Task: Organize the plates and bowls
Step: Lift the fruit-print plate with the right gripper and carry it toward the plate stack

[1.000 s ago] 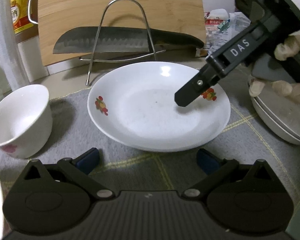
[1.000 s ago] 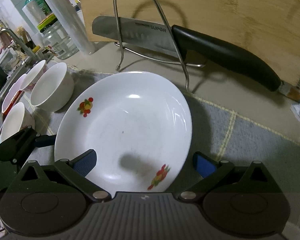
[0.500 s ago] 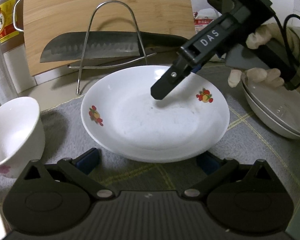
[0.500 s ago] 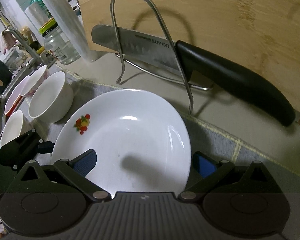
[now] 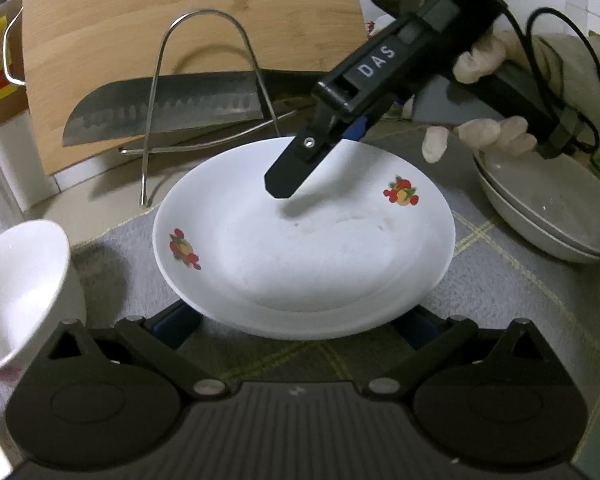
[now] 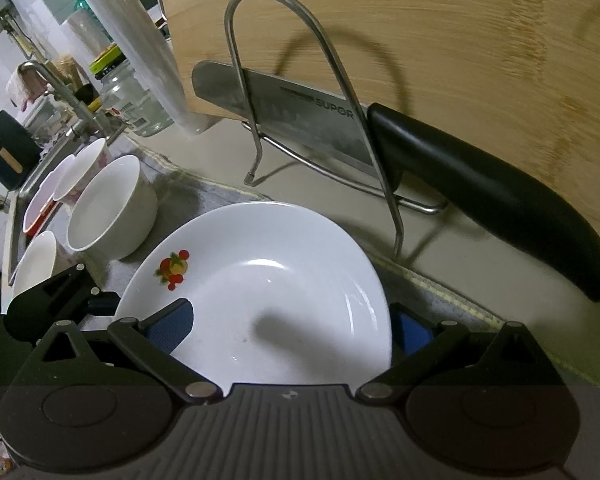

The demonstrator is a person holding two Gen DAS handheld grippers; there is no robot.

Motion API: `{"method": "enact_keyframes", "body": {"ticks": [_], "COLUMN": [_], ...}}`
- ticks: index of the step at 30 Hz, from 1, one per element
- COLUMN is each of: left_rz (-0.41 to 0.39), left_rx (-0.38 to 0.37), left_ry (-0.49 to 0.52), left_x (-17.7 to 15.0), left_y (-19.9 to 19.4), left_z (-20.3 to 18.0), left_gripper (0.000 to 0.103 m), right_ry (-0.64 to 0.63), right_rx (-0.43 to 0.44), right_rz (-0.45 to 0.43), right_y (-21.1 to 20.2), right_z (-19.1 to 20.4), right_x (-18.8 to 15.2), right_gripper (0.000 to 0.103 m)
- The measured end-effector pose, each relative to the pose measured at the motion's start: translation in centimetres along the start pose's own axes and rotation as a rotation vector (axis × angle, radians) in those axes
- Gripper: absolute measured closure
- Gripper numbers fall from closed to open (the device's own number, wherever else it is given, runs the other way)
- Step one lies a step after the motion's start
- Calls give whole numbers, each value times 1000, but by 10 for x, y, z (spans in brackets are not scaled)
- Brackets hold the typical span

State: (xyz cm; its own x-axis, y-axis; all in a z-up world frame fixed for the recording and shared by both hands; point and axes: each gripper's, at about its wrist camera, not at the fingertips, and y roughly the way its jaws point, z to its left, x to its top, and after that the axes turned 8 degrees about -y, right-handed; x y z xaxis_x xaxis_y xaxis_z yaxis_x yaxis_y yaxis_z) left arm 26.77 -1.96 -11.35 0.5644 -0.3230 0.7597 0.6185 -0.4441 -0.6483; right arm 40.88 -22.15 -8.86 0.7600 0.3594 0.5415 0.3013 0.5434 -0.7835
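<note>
The plate [image 5: 304,240] sits tilted between both grippers. The right gripper [image 6: 290,334] straddles its far rim, jaws spread, one inside the plate, one outside. The left gripper [image 5: 300,322] has its jaws spread under the near rim. A bowl [image 5: 16,292] stands left of the left jaws

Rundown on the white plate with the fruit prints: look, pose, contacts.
The white plate is shallow, glossy and ceramic-looking, with two red-and-yellow fruit prints on opposite sides of its inner slope and faint smears in the well. It sits tilted over the grey checked cloth, its near edge raised. The right gripper straddles its far rim, one finger inside and one outside. The left gripper is open with its fingers beneath the near rim; contact cannot be told.
</note>
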Motion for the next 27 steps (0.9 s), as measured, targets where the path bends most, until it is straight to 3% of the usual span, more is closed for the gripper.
{"method": "enact_keyframes", "body": {"ticks": [12, 27], "left_rz": [-12, -2], "left_rx": [-7, 19], "left_ry": [25, 43], "left_x": [-1, 0], "left_y": [-2, -6], "left_z": [0, -4], "left_gripper": [0, 0], "right_ry": [-4, -40], "right_rx": [49, 32], "right_rz": [7, 12], "right_y": [4, 3], "right_z": [2, 14], "right_x": [4, 3], "right_gripper": [0, 0]}}
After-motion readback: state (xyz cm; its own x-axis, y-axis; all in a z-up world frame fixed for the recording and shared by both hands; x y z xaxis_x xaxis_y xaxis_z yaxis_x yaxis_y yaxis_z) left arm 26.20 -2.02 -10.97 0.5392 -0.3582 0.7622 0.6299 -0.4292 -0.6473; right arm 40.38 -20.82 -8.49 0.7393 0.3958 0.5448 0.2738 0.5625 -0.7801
